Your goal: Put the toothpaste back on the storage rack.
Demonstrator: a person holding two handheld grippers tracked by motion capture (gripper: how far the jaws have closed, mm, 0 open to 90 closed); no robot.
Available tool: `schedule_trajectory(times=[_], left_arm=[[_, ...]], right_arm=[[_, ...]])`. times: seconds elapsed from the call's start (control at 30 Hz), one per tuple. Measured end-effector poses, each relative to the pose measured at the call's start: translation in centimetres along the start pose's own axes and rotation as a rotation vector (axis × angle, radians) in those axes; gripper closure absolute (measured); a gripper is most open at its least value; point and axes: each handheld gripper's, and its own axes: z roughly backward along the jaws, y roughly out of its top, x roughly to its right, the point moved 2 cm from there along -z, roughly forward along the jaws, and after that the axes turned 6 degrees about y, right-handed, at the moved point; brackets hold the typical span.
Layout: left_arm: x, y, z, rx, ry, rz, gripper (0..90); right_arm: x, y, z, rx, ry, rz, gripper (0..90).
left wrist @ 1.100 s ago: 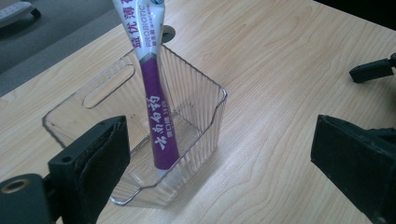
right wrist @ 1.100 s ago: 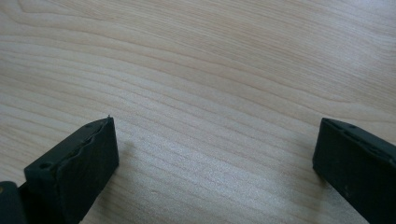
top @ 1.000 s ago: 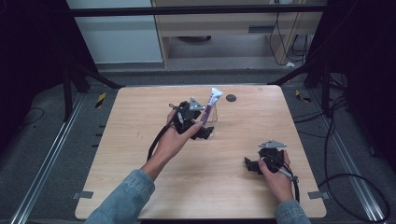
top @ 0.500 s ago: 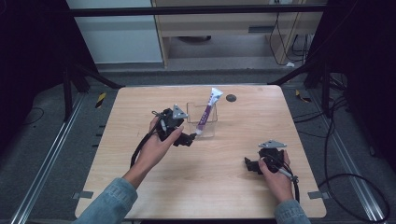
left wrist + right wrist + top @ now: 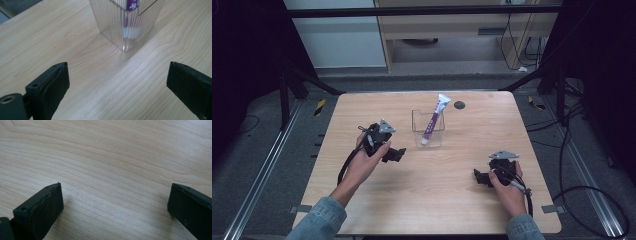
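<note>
Wooden table (image 5: 422,200) carries everything here, and its bare grain runs under both gripper views. Near its middle, toward the far edge, stands a clear ribbed cup (image 5: 428,128), upright, with a purple-and-white tube (image 5: 432,120) inside it. The tube's long axis is steep but not plumb: its white cap rests on the cup's bottom and its flat crimped end leans out over the far rim, up and away from the person.

Of the two hands, the left is plainly the nearer. The left gripper (image 5: 398,154) sits just beside the cup on its near-left side, apart from it, jaws spread wide and holding nothing. In the left gripper view the cup (image 5: 126,22) lies straight ahead and a little up between the jaws, its near corner turned toward the camera and the tube's (image 5: 130,18) cap end showing through the wall.

The right gripper (image 5: 477,177) rests low on the table near the person's edge, well apart from the cup, which lies forward and to its left. Its jaws also stand wide open and empty.

Any reach for the tube would likely fall to the left hand, going forward and upward to the leaning top end above the rim.

A small dark disc (image 5: 459,105) lies beyond the cup.
</note>
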Motion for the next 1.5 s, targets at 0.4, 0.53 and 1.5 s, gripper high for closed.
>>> schedule_trajectory(times=[0.4,0.53,1.5], left_arm=[[-4.6,-3.7,-1.5,-0.024,-0.054,0.256,5.4],[-6.3,-4.9,-1.5,-0.026,-0.023,0.301,6.8],[-9.3,-9.9,-2.7,-0.032,0.041,0.296,6.3]], right_arm=[[0.0,0.0,0.0,0.001,-0.001,-0.001,0.6],[0.0,0.0,0.0,0.001,-0.001,-0.001,0.6],[0.0,0.0,0.0,0.001,-0.001,-0.002,0.6]])
